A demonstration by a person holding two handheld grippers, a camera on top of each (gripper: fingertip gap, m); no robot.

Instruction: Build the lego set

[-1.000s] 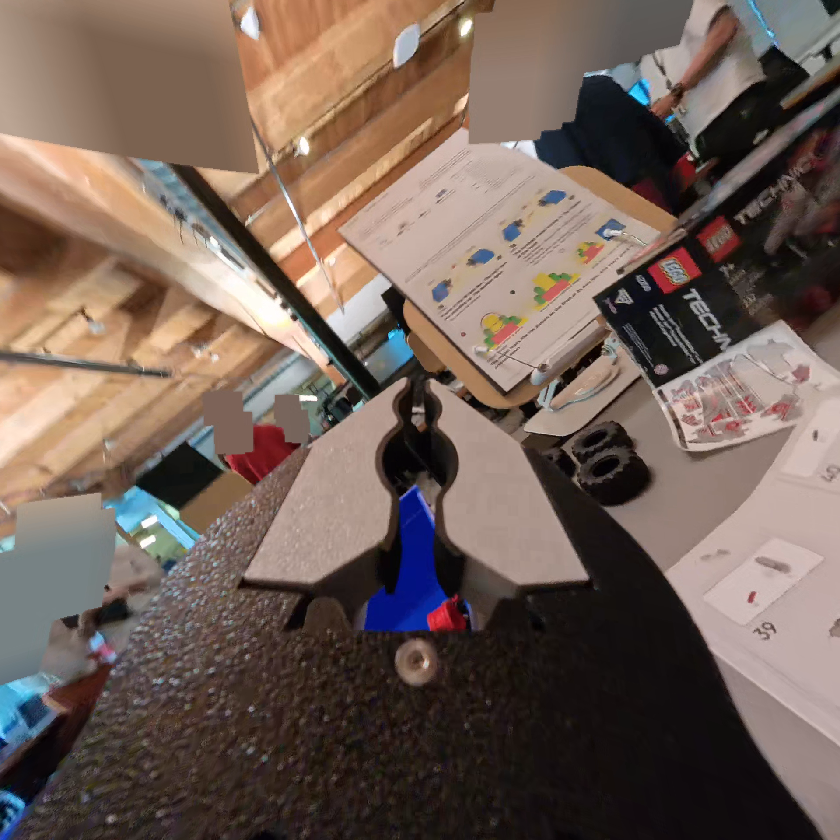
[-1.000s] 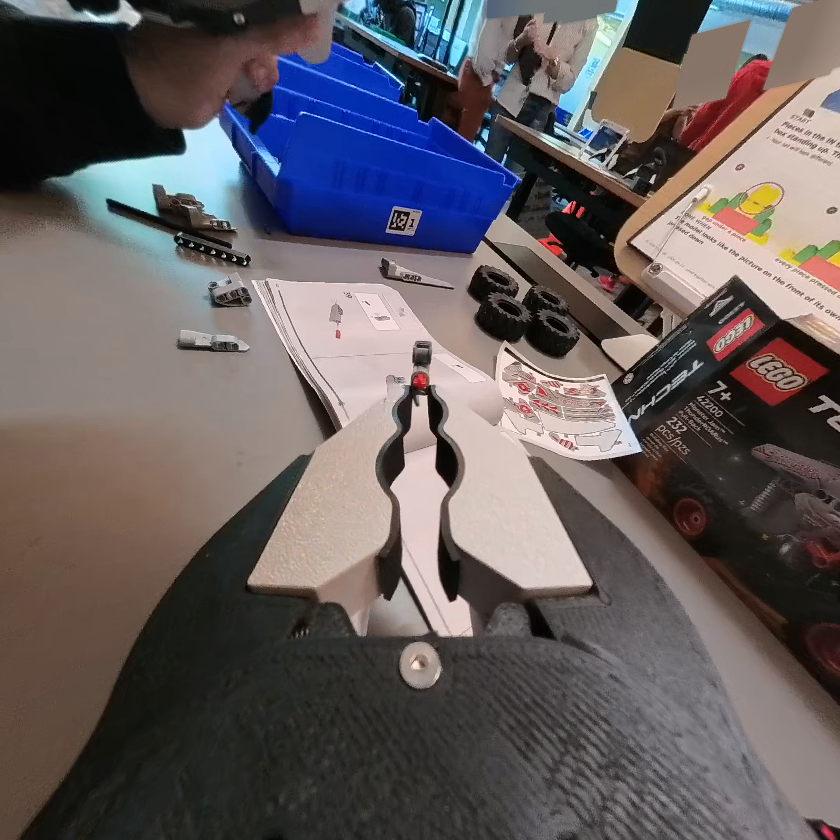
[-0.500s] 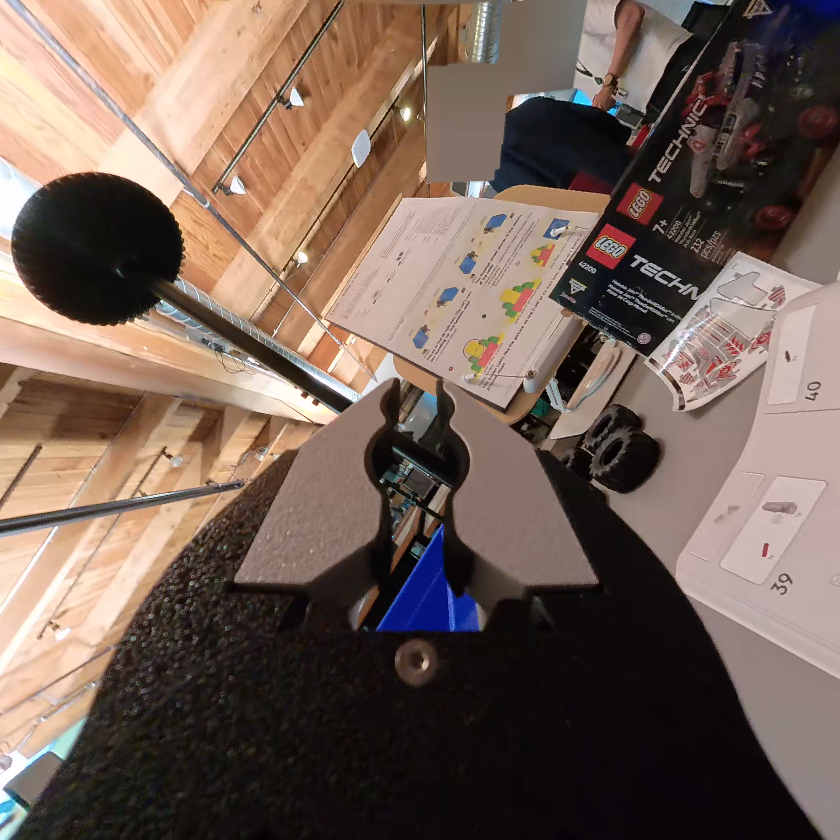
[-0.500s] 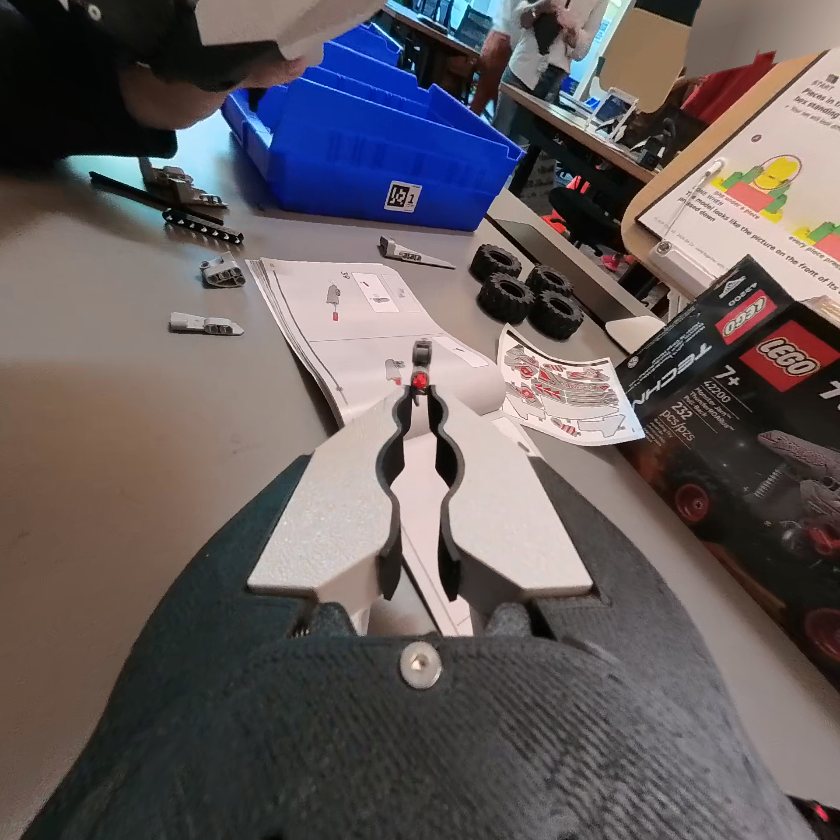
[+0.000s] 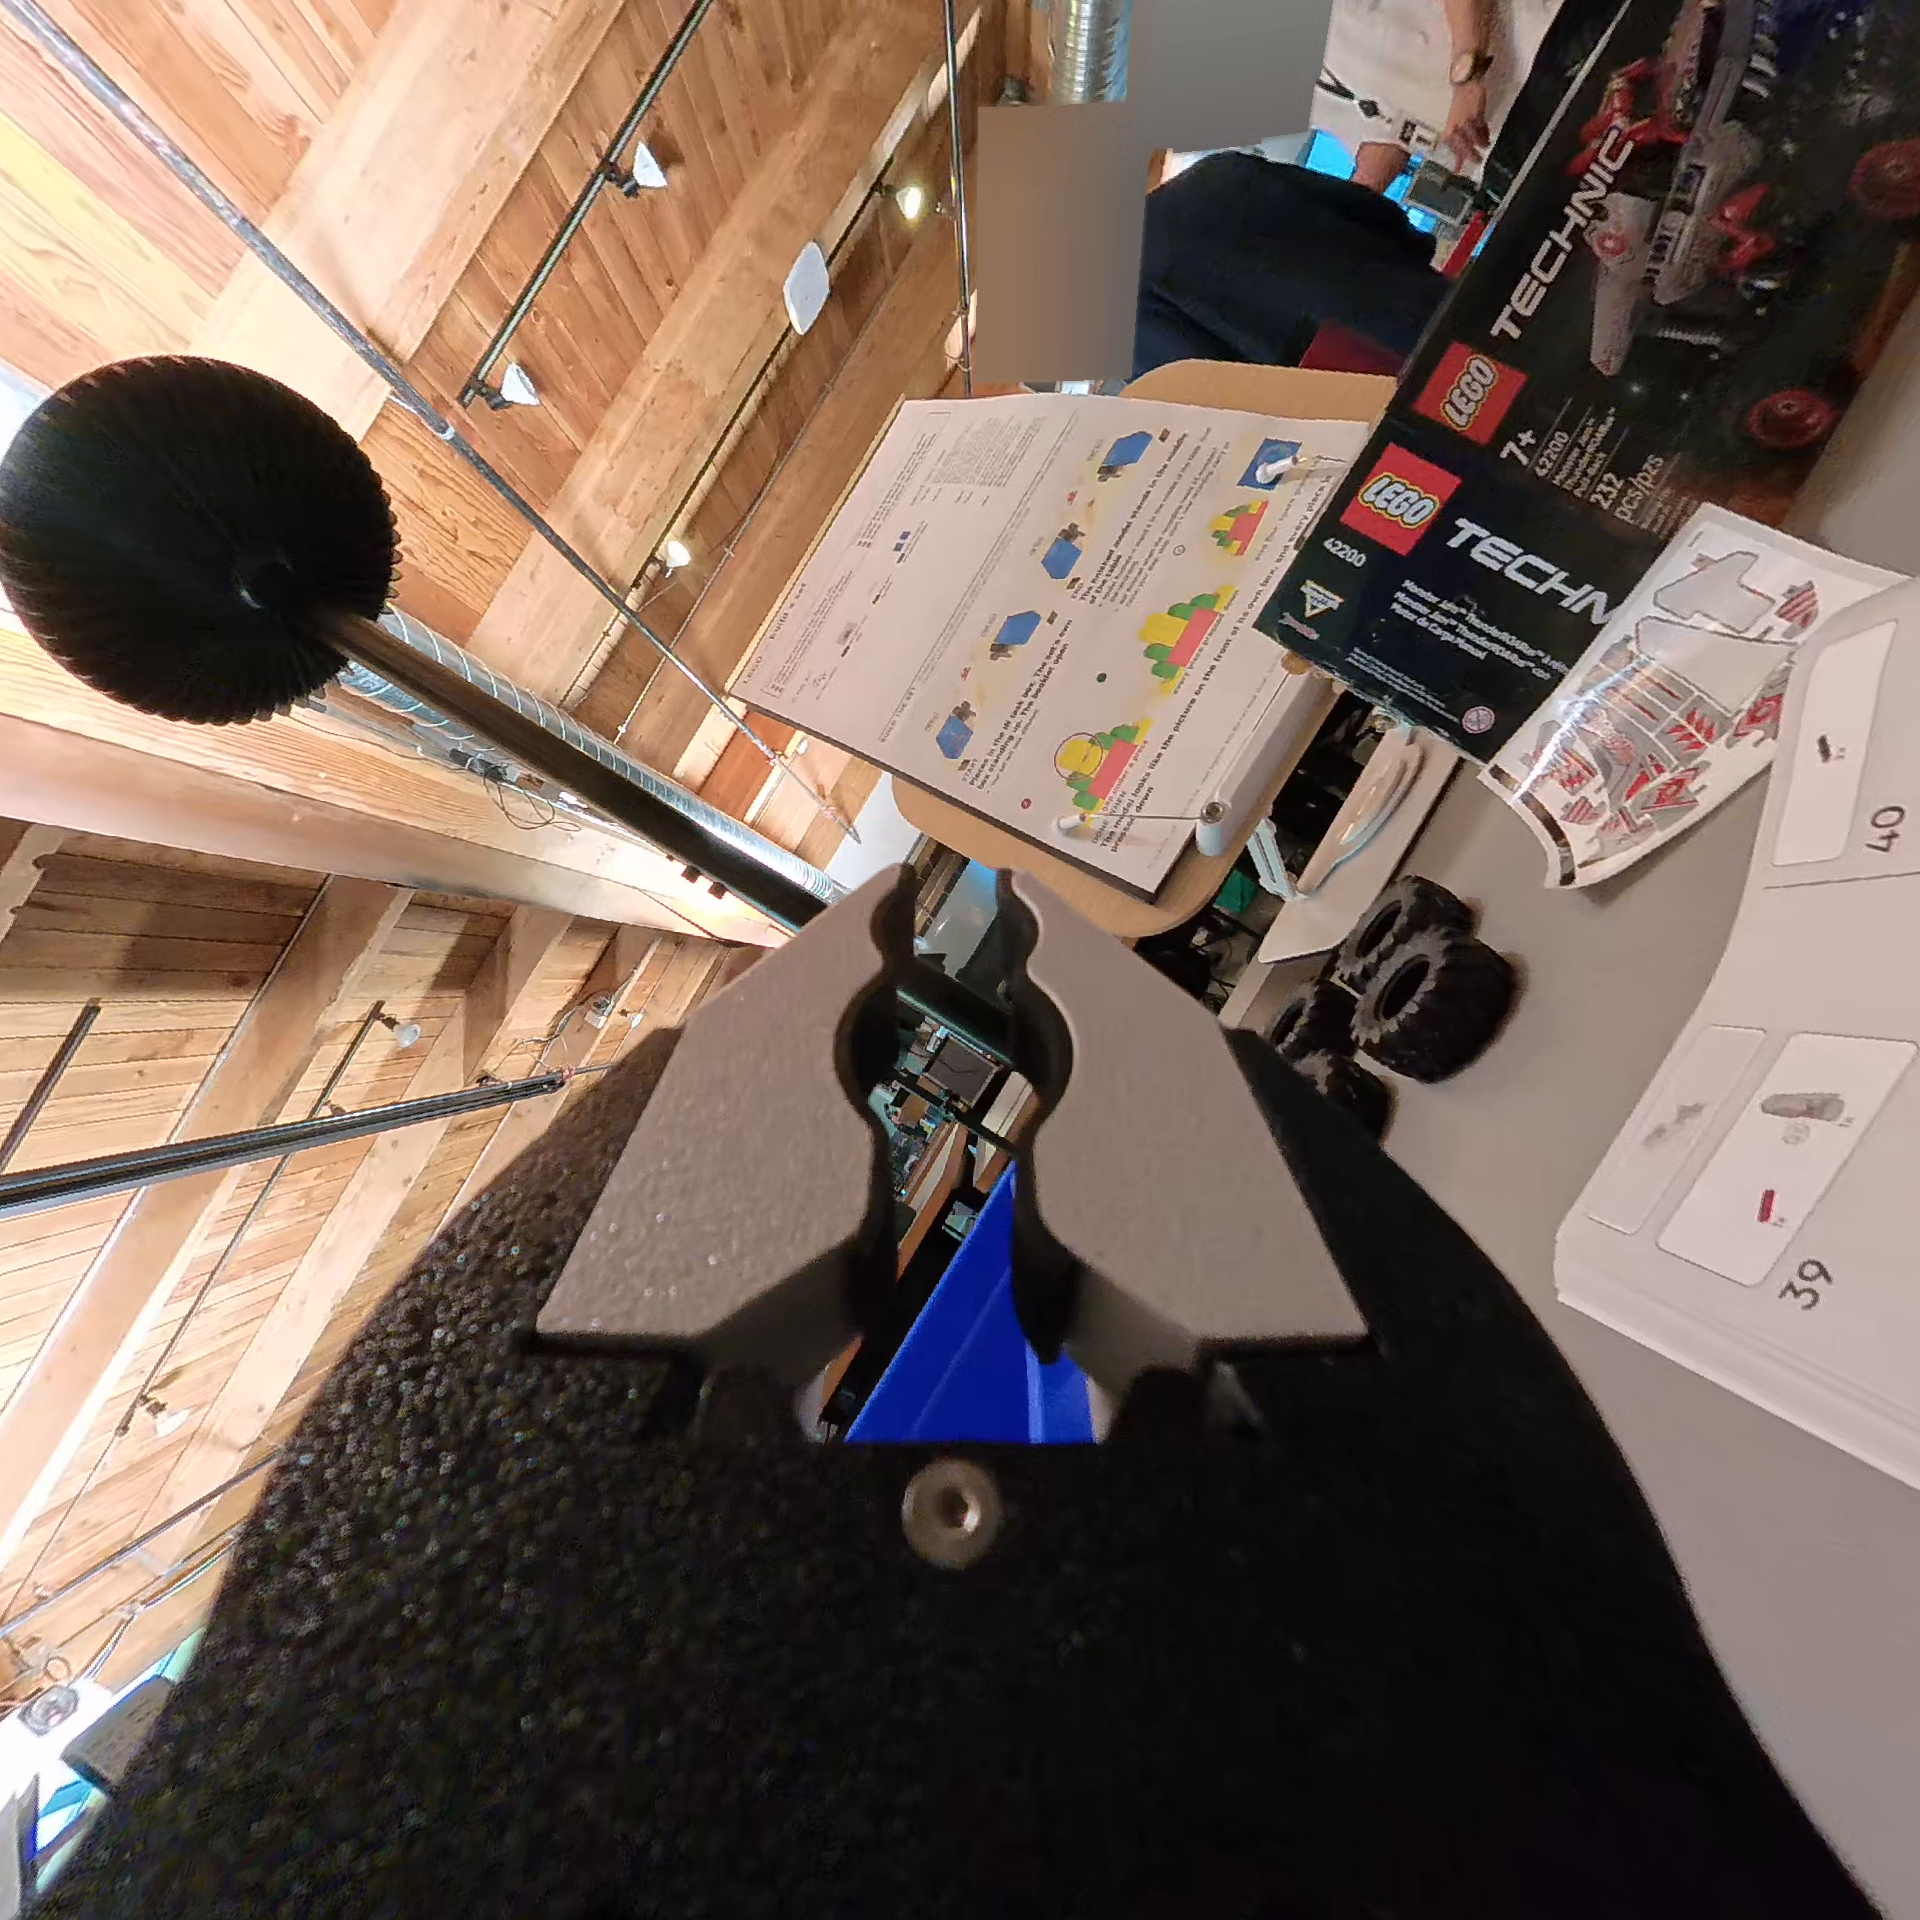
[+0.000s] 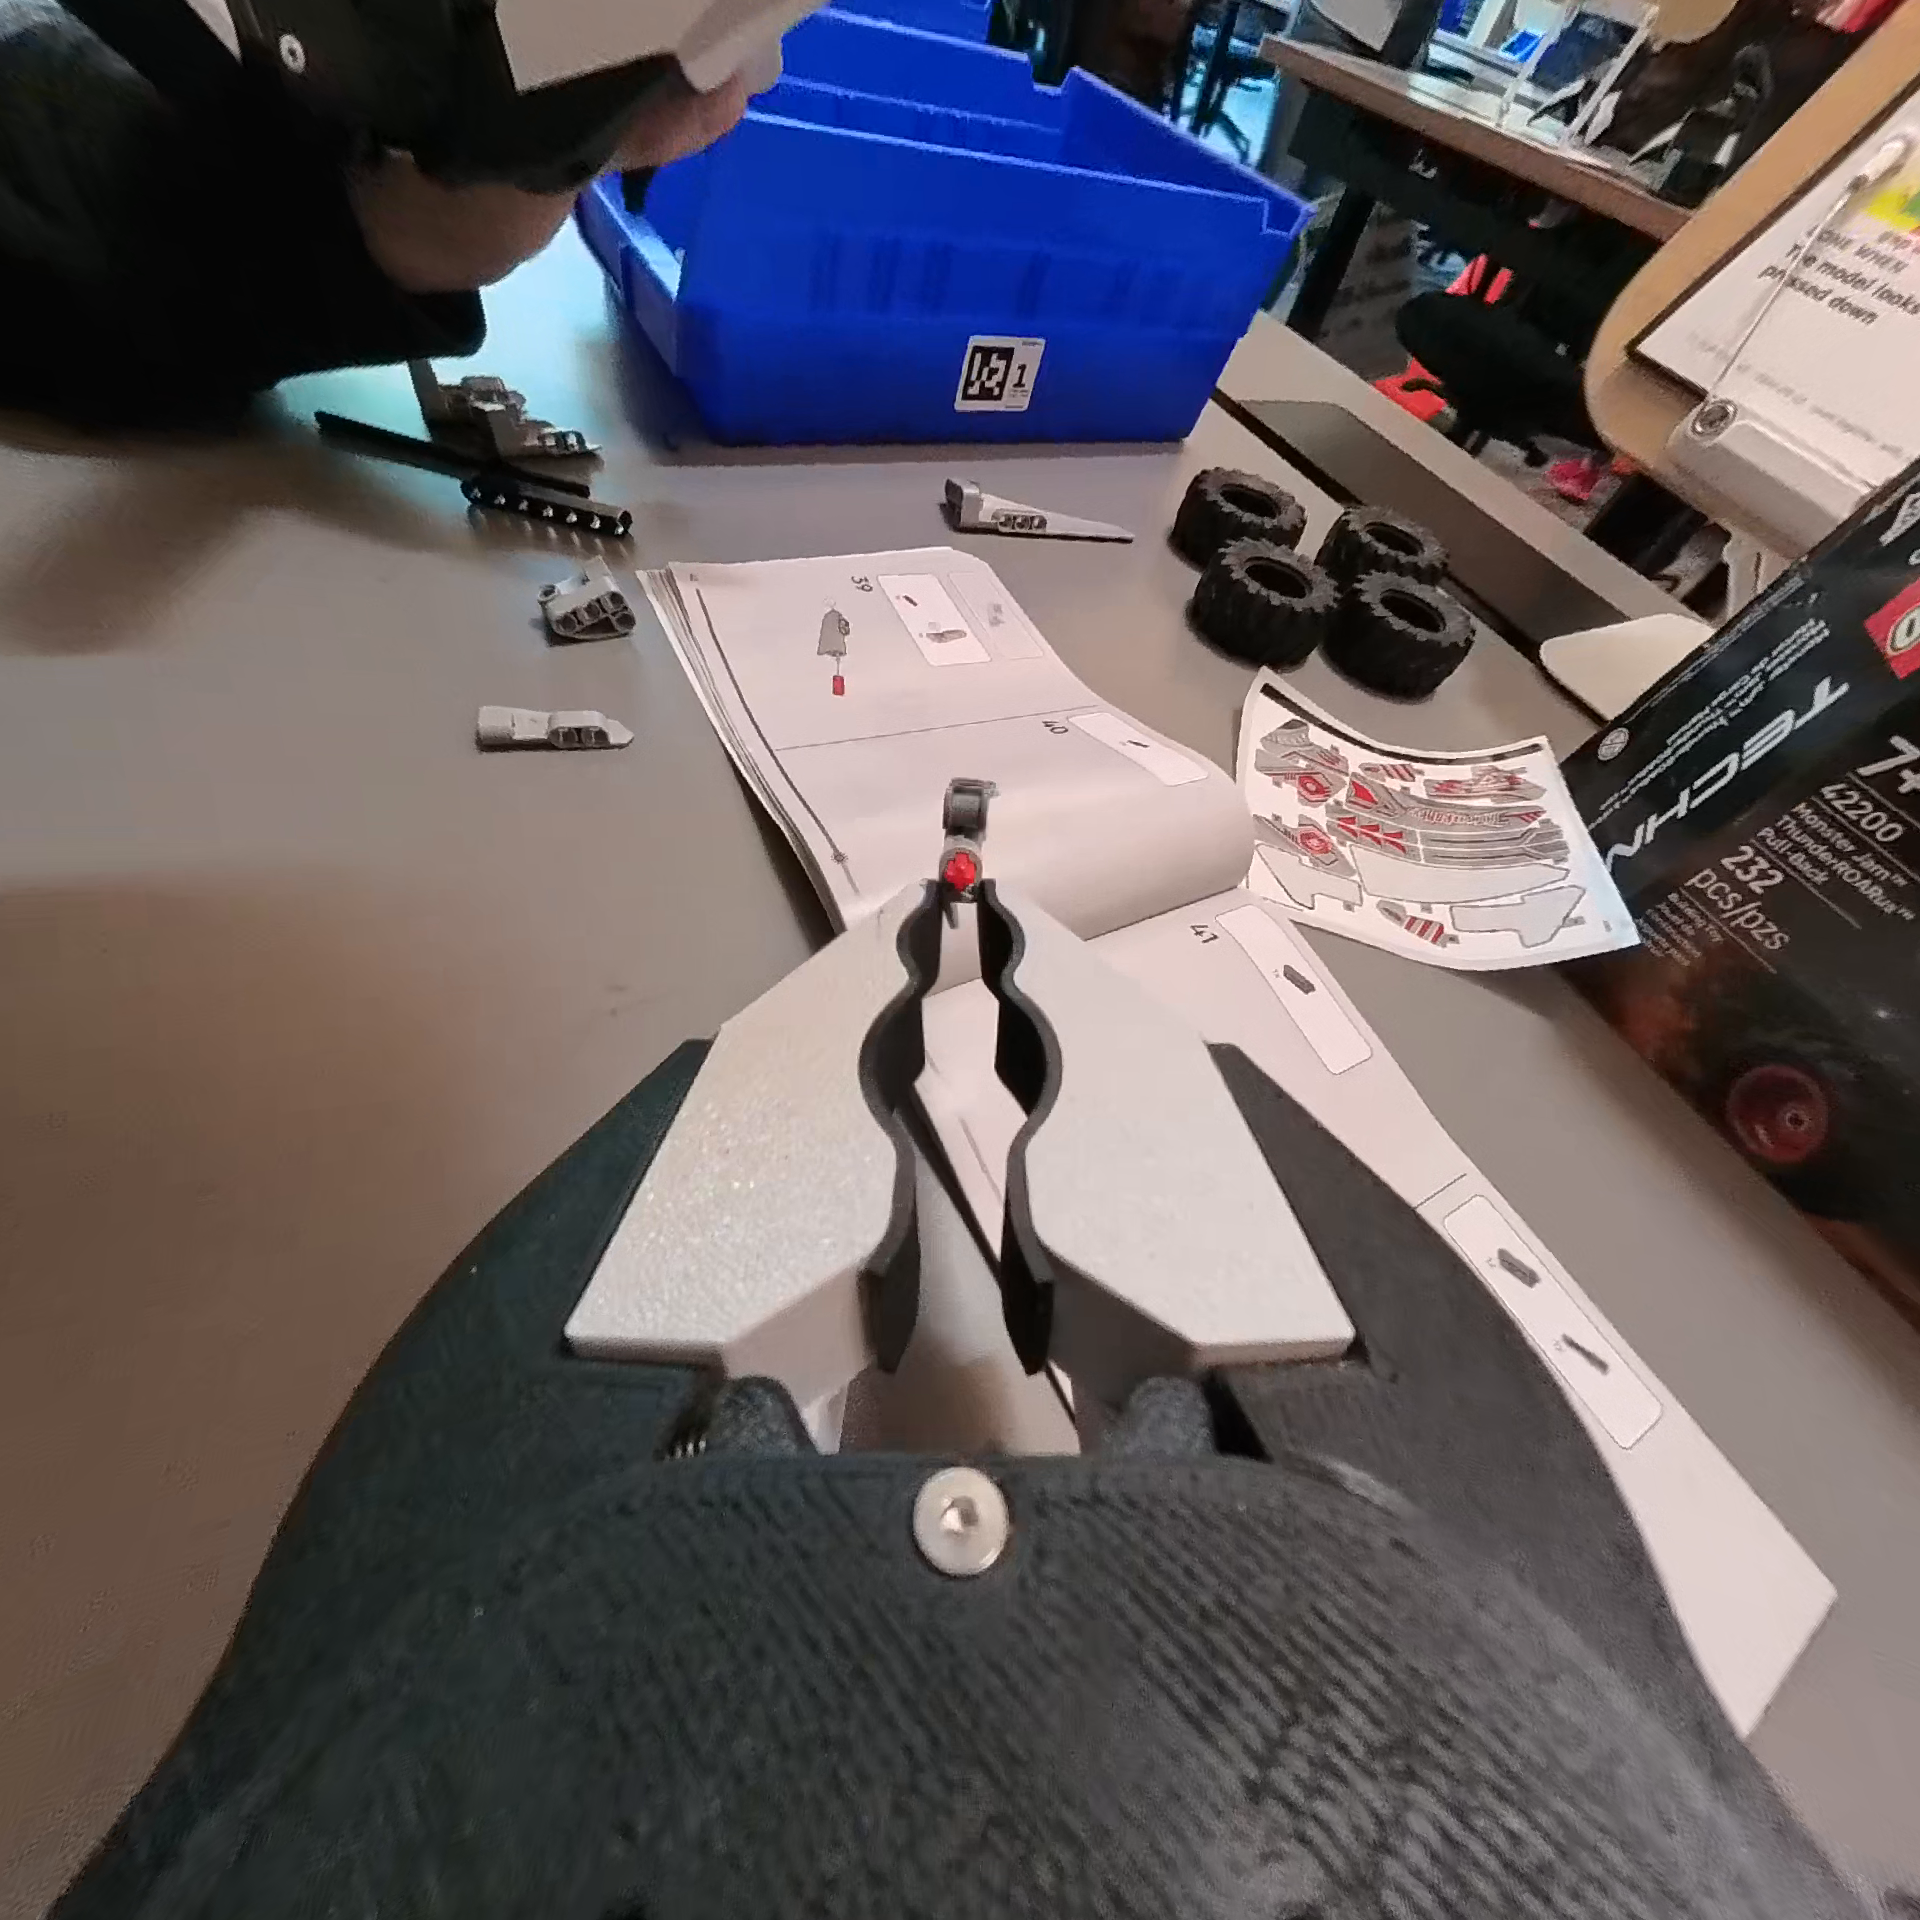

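We hold the small grey piece with its red pin pinched at the very tips of our right gripper, whose fingers are drawn narrow around it. The piece stands upright above the open instruction booklet, which lies on the grey table and curls up at its near edge. Right of the booklet lies the sticker sheet, and right of that stands the black set box. Far right of the booklet, four black tyres sit clustered together. A grey wedge piece lies just beyond the booklet's far edge. Left of the booklet we see two grey connector pieces, one nearer than the other, and farther off a black beam beside a grey assembly. Behind these stands a blue bin, with a dark-sleeved hand over its far left corner.

Our left gripper is tilted upward, toward the wooden ceiling; its fingers stand a narrow gap apart with nothing between them. Beyond it we see a clipboard sheet on a stand and a black round-headed pole.
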